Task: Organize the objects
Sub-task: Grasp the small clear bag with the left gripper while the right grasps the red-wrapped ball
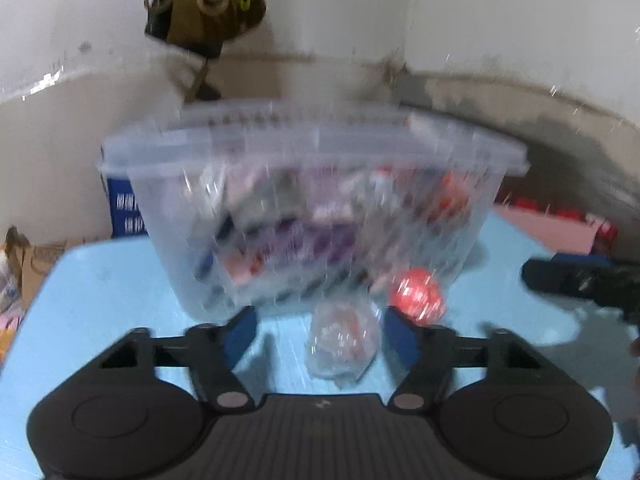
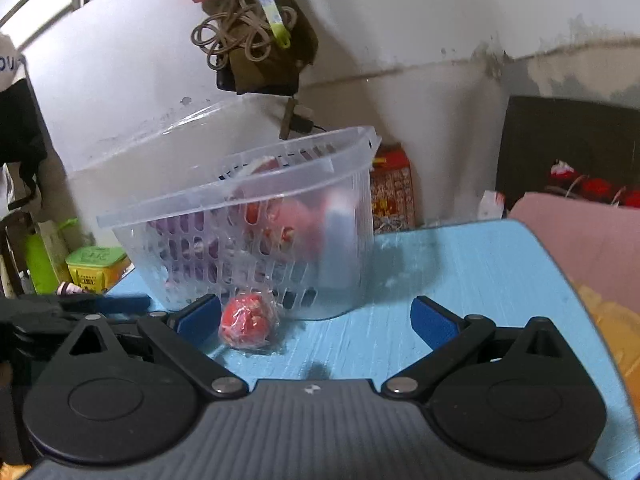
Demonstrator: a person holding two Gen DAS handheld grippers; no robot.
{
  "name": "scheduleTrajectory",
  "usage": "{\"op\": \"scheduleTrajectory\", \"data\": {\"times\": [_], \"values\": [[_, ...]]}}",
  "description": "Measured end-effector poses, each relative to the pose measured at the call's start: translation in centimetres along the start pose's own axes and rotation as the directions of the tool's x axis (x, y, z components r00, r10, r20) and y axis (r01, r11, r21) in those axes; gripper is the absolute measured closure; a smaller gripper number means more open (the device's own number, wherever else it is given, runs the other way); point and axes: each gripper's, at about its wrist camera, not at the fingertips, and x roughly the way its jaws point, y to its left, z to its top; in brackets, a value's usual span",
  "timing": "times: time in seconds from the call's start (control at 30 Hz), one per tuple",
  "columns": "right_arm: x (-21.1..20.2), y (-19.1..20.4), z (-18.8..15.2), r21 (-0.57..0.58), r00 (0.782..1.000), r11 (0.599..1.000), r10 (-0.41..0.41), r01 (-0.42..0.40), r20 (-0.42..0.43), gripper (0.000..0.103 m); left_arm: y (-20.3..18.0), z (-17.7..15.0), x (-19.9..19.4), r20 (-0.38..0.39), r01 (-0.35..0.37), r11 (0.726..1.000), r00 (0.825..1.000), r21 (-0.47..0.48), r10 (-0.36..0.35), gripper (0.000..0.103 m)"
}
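A clear plastic basket (image 1: pixel 172 148) holding several wrapped items stands on the light blue table (image 1: pixel 104 288); it also shows in the right wrist view (image 2: pixel 344 148). A clear-wrapped item (image 1: pixel 342 344) lies on the table between the jaws of my open left gripper (image 1: pixel 320 334), nearer the right jaw. A red wrapped ball (image 1: pixel 418 296) lies in front of the basket, and shows in the right wrist view (image 2: pixel 246 320) just beside the left jaw of my open right gripper (image 2: pixel 316 316). The left wrist view is blurred.
A pink cushion (image 2: pixel 592 240) lies past the table's right edge. A red patterned box (image 2: pixel 394 192) stands behind the basket. A yellow-green tub (image 2: pixel 94 268) sits at the left. A coil of cord (image 2: pixel 240 36) hangs on the wall.
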Motion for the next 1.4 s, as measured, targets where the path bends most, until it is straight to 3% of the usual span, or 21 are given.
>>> {"op": "scheduleTrajectory", "data": {"times": [0.03,0.07,0.1,0.3,0.4,0.53,0.63,0.7,0.87,1.17,1.4], "values": [[0.3,0.0,0.0,0.010,1.000,1.000,0.008,-0.008,-0.008,0.000,0.0,-0.2,0.4,-0.020,0.020,1.000,1.000,-0.002,-0.020,0.043],[0.5,0.0,-0.1,0.014,1.000,1.000,0.017,-0.016,-0.017,0.000,0.0,-0.3,0.7,-0.043,0.027,1.000,0.999,-0.002,-0.027,0.058],[0.9,0.2,-0.1,0.015,0.999,1.000,0.026,-0.026,-0.031,0.000,0.1,-0.4,0.9,-0.060,0.028,1.000,0.998,-0.005,-0.028,0.061],[3.0,2.0,-1.0,-0.023,0.991,0.998,0.064,-0.067,-0.114,0.002,2.2,-1.3,-1.1,-0.029,-0.025,0.999,0.999,0.021,0.025,0.061],[4.0,2.9,-0.9,-0.038,0.990,0.997,0.066,-0.072,-0.123,0.013,3.7,-1.6,-2.2,-0.004,-0.062,0.998,0.998,0.032,0.062,0.061],[5.6,4.0,-0.9,-0.069,0.984,0.995,0.055,-0.068,-0.168,0.040,4.1,-1.5,-2.7,0.005,-0.085,0.994,0.996,0.063,0.085,0.061],[6.3,4.4,-1.1,-0.092,0.978,0.993,0.051,-0.071,-0.203,0.047,3.8,-1.5,-2.9,0.018,-0.091,0.994,0.996,0.068,0.090,0.060],[6.4,4.5,-1.2,-0.098,0.974,0.991,0.067,-0.090,-0.215,0.057,3.7,-1.4,-2.7,0.007,-0.089,0.993,0.996,0.082,0.089,0.053],[5.6,4.4,-1.6,-0.109,0.979,0.990,0.062,-0.084,-0.194,0.058,4.4,-1.3,-2.0,-0.013,-0.080,0.996,0.997,0.027,0.080,0.059],[4.3,4.8,-1.3,-0.157,0.993,0.984,0.072,-0.087,-0.098,0.058,4.4,-1.4,-3.4,0.087,-0.070,0.997,0.994,0.030,0.067,0.059],[3.9,4.5,-1.2,-0.114,0.994,0.988,0.099,-0.104,-0.047,0.058,4.7,-1.4,-3.4,0.101,-0.059,0.998,0.993,0.013,0.057,0.059]]}}
